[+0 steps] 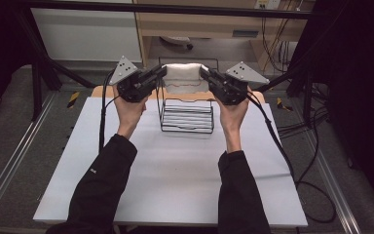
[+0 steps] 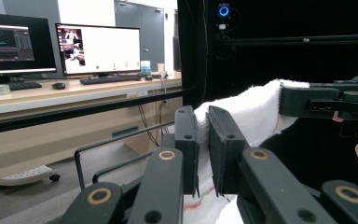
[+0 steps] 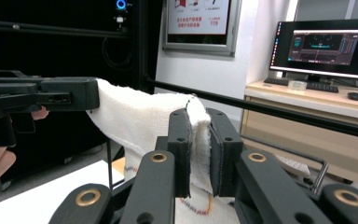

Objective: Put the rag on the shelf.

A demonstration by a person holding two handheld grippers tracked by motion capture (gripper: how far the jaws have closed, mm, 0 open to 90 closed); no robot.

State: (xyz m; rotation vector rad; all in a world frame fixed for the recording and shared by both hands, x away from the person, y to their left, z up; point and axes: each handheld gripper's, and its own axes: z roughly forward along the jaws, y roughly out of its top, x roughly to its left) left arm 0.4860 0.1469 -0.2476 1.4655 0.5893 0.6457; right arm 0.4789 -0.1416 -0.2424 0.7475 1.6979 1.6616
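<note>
In the high view, the left gripper and right gripper hold a white towel stretched between them above the wire rack's far edge; in the left gripper view, its jaws pinch one towel corner; in the right gripper view, its jaws clamp the opposite corner of the towel, over the rack.

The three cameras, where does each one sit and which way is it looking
High view: above the person's side, looking forward and down on the table; forearms, hands, left gripper and right gripper show.
Left gripper view: rides the left gripper, facing desk monitors; its jaws pinch the white towel.
Right gripper view: rides the right gripper, facing a monitor.
Shared: towel, wire rack.
</note>
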